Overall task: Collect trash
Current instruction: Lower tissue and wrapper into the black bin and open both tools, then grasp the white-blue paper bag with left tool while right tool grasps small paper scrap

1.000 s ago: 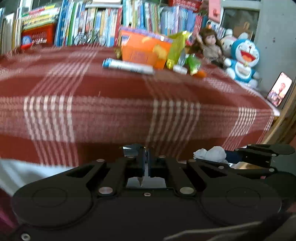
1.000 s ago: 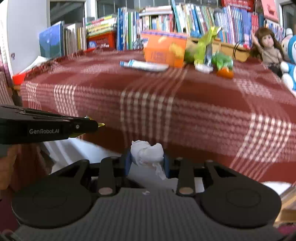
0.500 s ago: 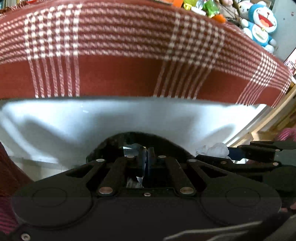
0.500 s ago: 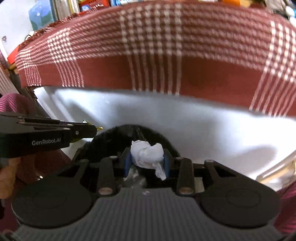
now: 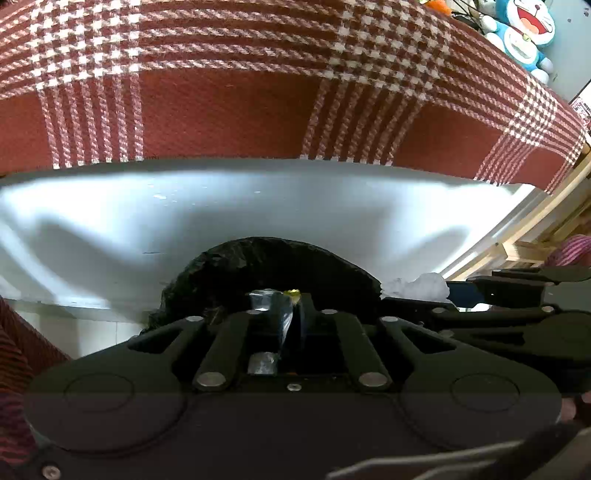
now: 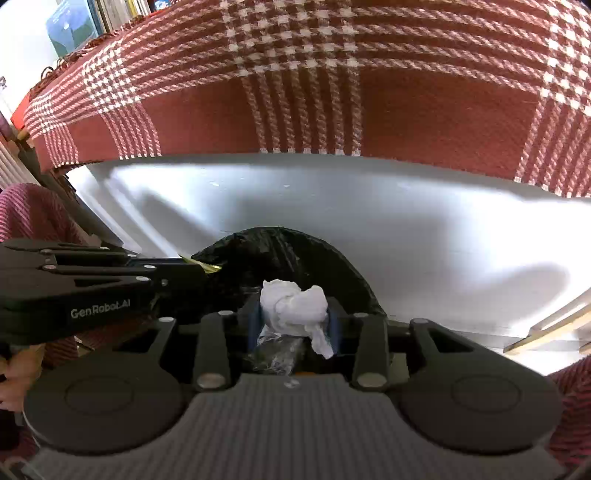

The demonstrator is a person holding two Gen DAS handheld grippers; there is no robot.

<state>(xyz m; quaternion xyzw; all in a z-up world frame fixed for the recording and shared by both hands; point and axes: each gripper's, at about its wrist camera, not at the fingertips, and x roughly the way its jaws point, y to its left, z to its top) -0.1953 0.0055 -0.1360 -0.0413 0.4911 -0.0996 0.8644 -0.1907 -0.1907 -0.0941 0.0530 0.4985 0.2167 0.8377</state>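
Observation:
A black trash bag (image 5: 273,258) (image 6: 295,251) gapes right under both grippers. My left gripper (image 5: 288,299) points down into it, and its jaws are opening. A thin silvery wrapper (image 5: 275,314) with a yellow tip leans on the left finger, with a dark gap on its other side. My right gripper (image 6: 293,314) is also over the bag with its jaws opening. A crumpled white tissue (image 6: 291,306) still fills the space between its blue pads. Each view shows the other gripper beside it: the left gripper (image 6: 203,267) and the tissue (image 5: 417,285).
A red and white plaid tablecloth (image 5: 221,103) hangs over the table edge just ahead. A white panel (image 5: 258,199) lies below it. A blue cat plush (image 5: 524,33) sits at the far right, by a wooden frame (image 5: 535,236). A striped pink sleeve (image 6: 29,214) is at the left.
Both grippers have dropped from table height and tipped down over the black bag. The left fingers have parted from the wrapper, and the right pads stand slightly wider around the tissue.

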